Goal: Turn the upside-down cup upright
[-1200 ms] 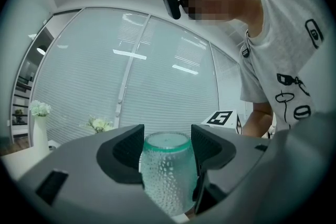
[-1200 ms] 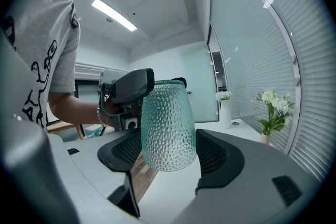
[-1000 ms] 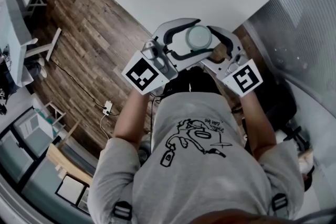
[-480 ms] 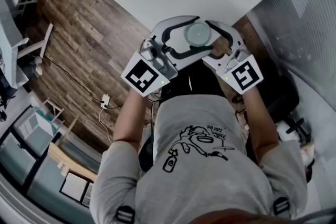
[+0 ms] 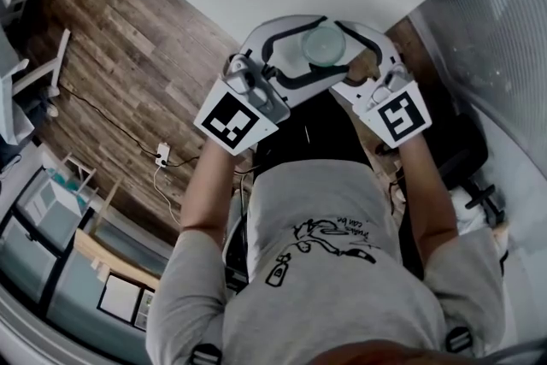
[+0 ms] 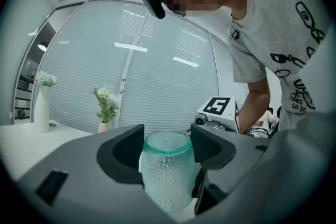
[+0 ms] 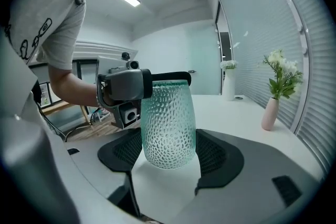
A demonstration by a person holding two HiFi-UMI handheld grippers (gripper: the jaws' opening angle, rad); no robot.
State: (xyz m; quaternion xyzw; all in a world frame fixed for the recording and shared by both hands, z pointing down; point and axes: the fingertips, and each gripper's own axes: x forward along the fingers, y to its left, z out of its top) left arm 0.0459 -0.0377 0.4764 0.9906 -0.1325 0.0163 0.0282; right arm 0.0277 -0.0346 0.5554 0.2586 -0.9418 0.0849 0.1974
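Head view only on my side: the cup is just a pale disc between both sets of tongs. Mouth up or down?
Observer: Up. The left gripper view shows the cup from the side with its teal rim on top.
Operator: Which gripper has it?
Observer: The left gripper does. Its tongs press on the cup just under the rim.
Operator: And the right?
Observer: The right gripper sits lower. Its tongs lie against the widest part of the dimpled body, and no gap shows on either side.
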